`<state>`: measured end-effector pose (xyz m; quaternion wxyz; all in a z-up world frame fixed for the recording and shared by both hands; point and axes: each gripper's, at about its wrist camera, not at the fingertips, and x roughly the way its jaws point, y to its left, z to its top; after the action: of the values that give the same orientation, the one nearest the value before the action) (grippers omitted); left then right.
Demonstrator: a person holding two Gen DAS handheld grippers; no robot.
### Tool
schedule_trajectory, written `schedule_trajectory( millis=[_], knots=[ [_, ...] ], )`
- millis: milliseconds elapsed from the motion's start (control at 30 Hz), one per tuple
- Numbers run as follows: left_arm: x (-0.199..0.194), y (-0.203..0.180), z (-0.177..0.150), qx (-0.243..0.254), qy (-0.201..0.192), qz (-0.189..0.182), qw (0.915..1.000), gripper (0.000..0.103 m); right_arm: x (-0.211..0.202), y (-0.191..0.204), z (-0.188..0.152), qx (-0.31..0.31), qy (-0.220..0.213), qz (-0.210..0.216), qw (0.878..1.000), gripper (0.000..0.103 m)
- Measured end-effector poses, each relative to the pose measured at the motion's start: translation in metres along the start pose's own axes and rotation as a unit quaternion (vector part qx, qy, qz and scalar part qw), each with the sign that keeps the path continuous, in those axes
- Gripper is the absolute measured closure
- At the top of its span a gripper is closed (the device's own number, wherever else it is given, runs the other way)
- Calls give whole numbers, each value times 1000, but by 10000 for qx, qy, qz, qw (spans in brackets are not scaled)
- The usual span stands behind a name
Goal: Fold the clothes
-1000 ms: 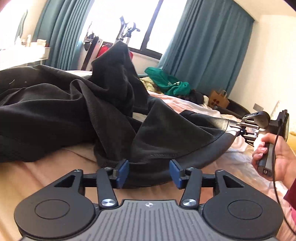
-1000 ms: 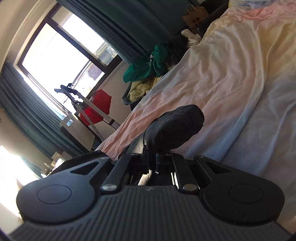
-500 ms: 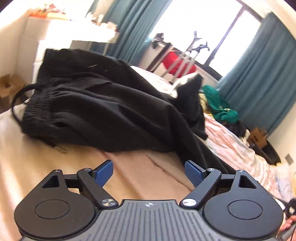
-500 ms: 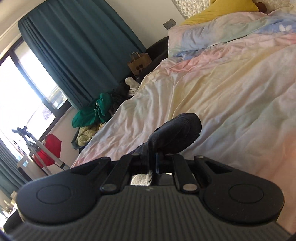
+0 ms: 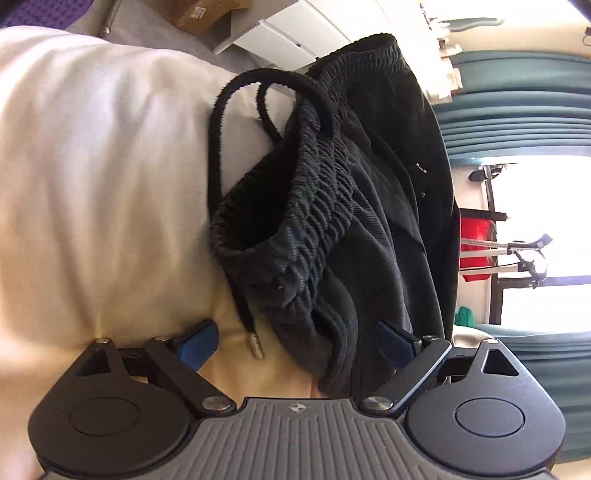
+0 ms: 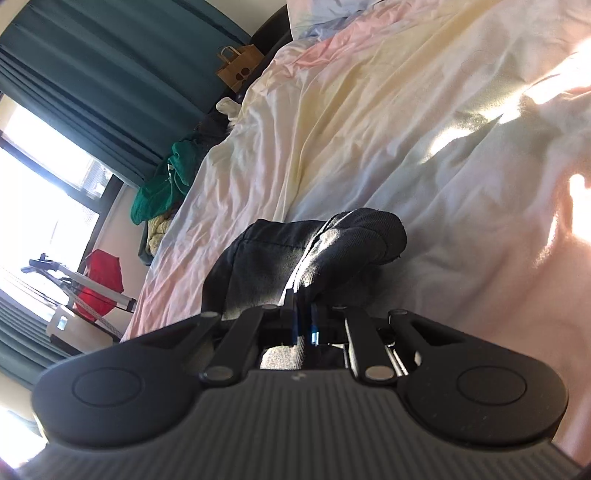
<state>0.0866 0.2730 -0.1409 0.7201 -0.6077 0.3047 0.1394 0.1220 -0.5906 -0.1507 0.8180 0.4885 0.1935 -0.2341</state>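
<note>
Black trousers point(image 5: 369, 192) lie on the pale bedsheet point(image 5: 92, 184), their gathered elastic waistband point(image 5: 310, 192) and black drawcord point(image 5: 218, 140) facing me. My left gripper point(image 5: 295, 345) is open, rolled sideways, its blue pads on either side of the waistband's lower fold and the cord's metal tip point(image 5: 255, 347). In the right wrist view my right gripper point(image 6: 303, 325) is shut on a black trouser leg end point(image 6: 332, 251), which bulges past the fingertips just above the pastel sheet point(image 6: 406, 110).
White drawers point(image 5: 280, 33) and a cardboard box point(image 5: 207, 13) stand beyond the bed edge. Teal curtains point(image 6: 92, 66), a green garment pile point(image 6: 166, 184), a paper bag point(image 6: 238, 70) and a red-seated frame point(image 6: 101, 284) lie by the window.
My left gripper swung from the trouser hem over to the waistband, rolled sideways and opened wider. My right gripper kept its hold on the leg end and sank nearer the sheet.
</note>
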Motion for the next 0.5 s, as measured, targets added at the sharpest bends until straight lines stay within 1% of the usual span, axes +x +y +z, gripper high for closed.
schedule_trajectory(
  millis=[67, 100, 133, 167, 200, 233, 267, 300, 333, 367, 500],
  knots=[
    [3, -6, 1, 105, -207, 5, 9997, 10, 7, 2, 1, -76, -33, 23, 10000, 93],
    [2, -8, 2, 138, -317, -24, 9994, 19, 10, 3, 2, -121, -49, 37, 9999, 93],
    [1, -8, 4, 120, -375, 8, 9992, 32, 13, 4, 2, -167, -66, 51, 9998, 93],
    [1, -7, 6, 77, -407, 68, 9991, 39, 16, 5, 2, -201, -86, 69, 9997, 93],
    [1, -7, 8, 36, -380, 117, 9992, 52, 19, 5, 3, -198, -117, 99, 9997, 93],
    [1, -6, 11, -3, -326, 160, 9993, 63, 22, 6, 3, -192, -156, 129, 9996, 93],
    [1, -5, 14, -41, -271, 203, 9994, 69, 26, 7, 3, -186, -194, 146, 9995, 93],
    [-3, -8, 17, 19, -223, 264, 9994, 77, 29, 8, 3, -179, -231, 163, 9994, 93],
    [-8, -13, 20, 126, -179, 333, 9992, 82, 32, 9, 3, -170, -267, 167, 9994, 93],
    [-17, -19, 24, 193, -232, 338, 9990, 83, 34, 10, 1, -152, -300, 138, 9993, 93],
    [-63, -48, 43, 381, -632, 230, 9970, 86, 34, 11, 4, -31, -456, 126, 9989, 93]
  ],
)
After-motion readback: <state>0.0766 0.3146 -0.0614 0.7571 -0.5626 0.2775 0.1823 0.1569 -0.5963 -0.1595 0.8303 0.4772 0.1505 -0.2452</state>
